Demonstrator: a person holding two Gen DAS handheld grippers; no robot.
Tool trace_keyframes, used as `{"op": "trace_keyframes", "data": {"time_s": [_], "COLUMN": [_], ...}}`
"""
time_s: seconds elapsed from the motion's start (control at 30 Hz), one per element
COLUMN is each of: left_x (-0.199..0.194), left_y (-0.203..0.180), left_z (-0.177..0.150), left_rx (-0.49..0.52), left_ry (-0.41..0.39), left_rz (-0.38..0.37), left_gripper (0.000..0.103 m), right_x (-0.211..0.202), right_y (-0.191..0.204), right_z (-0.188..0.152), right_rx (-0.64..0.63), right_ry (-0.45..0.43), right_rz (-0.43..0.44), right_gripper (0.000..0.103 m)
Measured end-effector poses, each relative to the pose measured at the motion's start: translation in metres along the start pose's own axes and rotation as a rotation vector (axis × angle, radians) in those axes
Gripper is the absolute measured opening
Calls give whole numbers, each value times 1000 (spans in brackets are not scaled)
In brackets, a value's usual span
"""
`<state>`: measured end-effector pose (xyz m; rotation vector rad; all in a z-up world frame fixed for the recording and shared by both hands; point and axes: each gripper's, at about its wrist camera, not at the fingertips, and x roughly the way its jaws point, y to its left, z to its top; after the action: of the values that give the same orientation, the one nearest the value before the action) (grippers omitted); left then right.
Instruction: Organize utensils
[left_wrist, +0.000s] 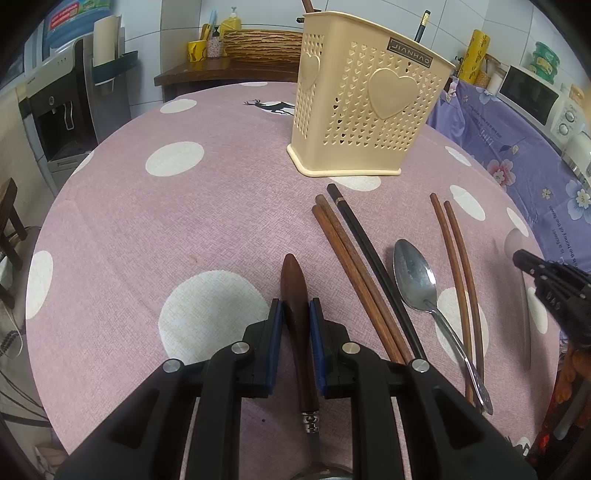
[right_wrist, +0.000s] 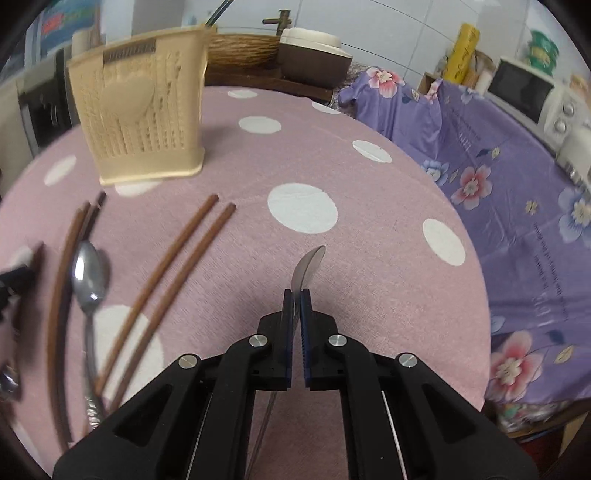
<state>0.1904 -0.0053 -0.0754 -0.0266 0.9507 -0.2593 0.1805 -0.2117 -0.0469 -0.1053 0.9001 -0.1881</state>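
Note:
My left gripper (left_wrist: 296, 308) is shut on the wooden handle of a utensil (left_wrist: 293, 284), low over the pink dotted tablecloth (left_wrist: 184, 221). My right gripper (right_wrist: 295, 295) is shut on a thin metal utensil (right_wrist: 308, 264), seen edge-on, its end curving up past the fingers. A cream utensil holder (left_wrist: 365, 107) with heart panels stands upright at the far side; it also shows in the right wrist view (right_wrist: 144, 110). On the cloth lie a brown chopstick pair (left_wrist: 354, 273), a black chopstick (left_wrist: 373, 258), a metal spoon (left_wrist: 417, 277) and a thinner brown pair (left_wrist: 458, 258).
A purple floral cloth (right_wrist: 517, 184) covers a surface to the right, with a microwave (right_wrist: 524, 88) on it. A dark wooden shelf (left_wrist: 221, 70) with a woven basket stands behind the table. A water dispenser (left_wrist: 59, 107) is at the left.

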Motion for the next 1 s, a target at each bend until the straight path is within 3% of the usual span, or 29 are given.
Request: {"op": "trace_keyframes", "data": {"time_s": [0.17, 0.2, 0.23, 0.3, 0.43, 0.57, 0.8, 1.0], "left_x": [0, 1, 0, 0, 0, 0, 0, 2], "left_y": [0, 0, 0, 0, 0, 0, 1, -2], "left_z": [0, 0, 0, 0, 0, 0, 1, 1], "left_rx": [-1, 0, 1, 1, -3, -1, -4, -2], "left_ry": [1, 2, 1, 0, 1, 2, 5, 6], "left_rz": [1, 2, 2, 2, -1, 3, 1, 10], "left_gripper": [16, 16, 16, 16, 16, 16, 16, 16], "right_x": [5, 5, 4, 0, -9, -3, 20, 30], "right_y": [8, 11, 12, 9, -9, -19, -10, -9], "right_z": [-7, -6, -6, -7, -9, -11, -6, 5], "right_rx": [-6, -13, -13, 16, 86, 138, 148, 151], "right_ry": [5, 4, 3, -17, -52, -7, 59, 60], "right_rz": [31, 36, 50, 85, 120, 184, 179, 158], "right_gripper": [9, 18, 37, 57, 58, 58, 56, 52]}}
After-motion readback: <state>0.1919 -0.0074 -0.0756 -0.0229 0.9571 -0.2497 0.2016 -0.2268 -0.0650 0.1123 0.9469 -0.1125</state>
